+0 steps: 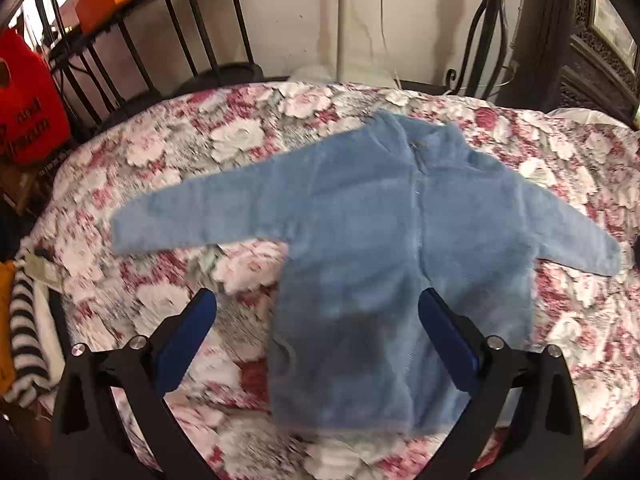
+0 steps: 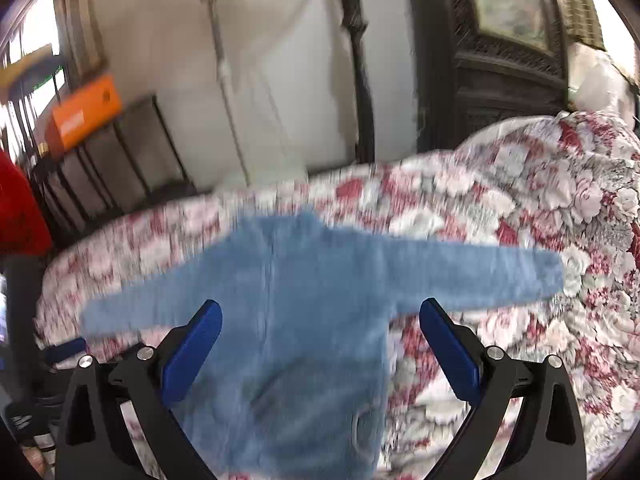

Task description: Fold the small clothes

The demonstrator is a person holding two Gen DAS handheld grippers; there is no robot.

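- Floral bedspread (image 1: 168, 128): soft and uneven. In my judgement, a pinch taken too deep could catch the quilt with the garment and drag both.
- Blue fleece jacket (image 1: 380, 216): lies flat, front up, in the middle of the bed, both sleeves spread wide, zip closed. The thick pile is likely to slip from a shallow grip, and a sleeve folded alone may spring back open.
- Left gripper (image 1: 318, 320): fingers wide apart, holding nothing, hovering over the jacket's lower left edge. Contact cannot be confirmed.
- Right gripper (image 2: 320, 324): fingers likewise spread and empty, above the jacket's lower body.
- Left view alone shows the hem, the striped clothes (image 1: 28, 332) beside the bed and a red bag (image 1: 28, 100).
- Right view alone shows the bunched bedspread at far right; heavy blur limits detail.
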